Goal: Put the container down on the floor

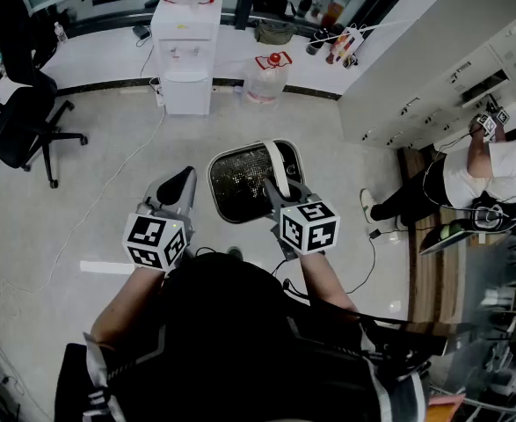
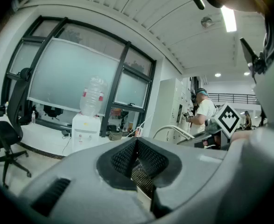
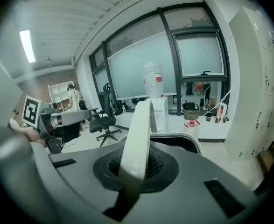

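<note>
White-handled container [image 1: 240, 187], dark inside, handle [image 1: 279, 158] clamped in right hand-held gripper [image 1: 273, 185]

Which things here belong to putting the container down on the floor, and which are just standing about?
Job: container, its white handle, right tongs shut on that handle, floor.
Standing about: water dispenser, black office chair, water jug by the wall, white cabinets.
</note>
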`<state>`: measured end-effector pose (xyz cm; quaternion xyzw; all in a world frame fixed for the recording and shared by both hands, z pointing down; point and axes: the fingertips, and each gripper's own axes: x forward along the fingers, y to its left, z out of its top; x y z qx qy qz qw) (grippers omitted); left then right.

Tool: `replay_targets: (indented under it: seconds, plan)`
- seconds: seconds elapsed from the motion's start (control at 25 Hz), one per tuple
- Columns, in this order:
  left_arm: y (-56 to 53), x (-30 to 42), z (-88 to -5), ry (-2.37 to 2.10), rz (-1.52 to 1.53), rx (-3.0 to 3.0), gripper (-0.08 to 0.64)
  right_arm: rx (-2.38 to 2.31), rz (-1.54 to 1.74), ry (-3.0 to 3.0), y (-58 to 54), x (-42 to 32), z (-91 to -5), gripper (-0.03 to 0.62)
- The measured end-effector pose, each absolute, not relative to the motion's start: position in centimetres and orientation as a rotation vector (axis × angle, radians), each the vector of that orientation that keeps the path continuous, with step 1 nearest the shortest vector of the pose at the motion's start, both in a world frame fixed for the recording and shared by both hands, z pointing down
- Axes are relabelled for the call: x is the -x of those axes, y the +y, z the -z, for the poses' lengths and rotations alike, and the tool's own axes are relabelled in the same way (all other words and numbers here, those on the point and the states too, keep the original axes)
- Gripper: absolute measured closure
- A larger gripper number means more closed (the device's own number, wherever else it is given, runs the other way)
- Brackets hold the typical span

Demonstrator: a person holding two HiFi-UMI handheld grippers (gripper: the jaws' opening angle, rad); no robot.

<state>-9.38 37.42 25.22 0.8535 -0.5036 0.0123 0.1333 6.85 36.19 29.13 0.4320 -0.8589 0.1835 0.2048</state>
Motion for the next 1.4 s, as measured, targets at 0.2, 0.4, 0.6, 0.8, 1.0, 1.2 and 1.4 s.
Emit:
replay_targets:
  seconds: [0.2,0.4,0.6,0.8,1.0,1.2,1.4]
  plan:
    - [37.3,9.9,-24.5,-1.473,-0.029,-2.491,0.554,-1.208,-0.515,-2.399,36.3,-6.3,-28.9,0.584]
    - [37.2,10.1,-24.2,-1.471,-0.023,-2.497,0.554,-1.205,-0.505,-2.405,36.4,-5.7,-28.6,0.584]
    - [37.3,10.5,-24.1,-1.469,-0.002,-2.485,0.554,-1.218,-0.54,-2.415,36.3,-5.6,-28.4,0.584]
    - [37.3,11.1,-23.8,-1.465,0.025,-2.491,0.554,-1.231,-0.563,-2.41,36.3,-5.1,-28.4,0.584]
    - [37.3,11.3,-23.3,-1.432,0.018,-2.556,0.554,-1.249,-0.562,-2.39,36.2,-4.6,-28.4,0.584]
    - [37.3,12.9,-22.9,-1.427,0.071,-2.514,0.554,-1.282,-0.553,-2.374,36.1,-3.5,-27.7,0.584]
    - [36.9,14.3,-23.1,-1.433,0.017,-2.56,0.554,-1.31,-0.537,-2.36,35.7,-2.5,-27.1,0.584]
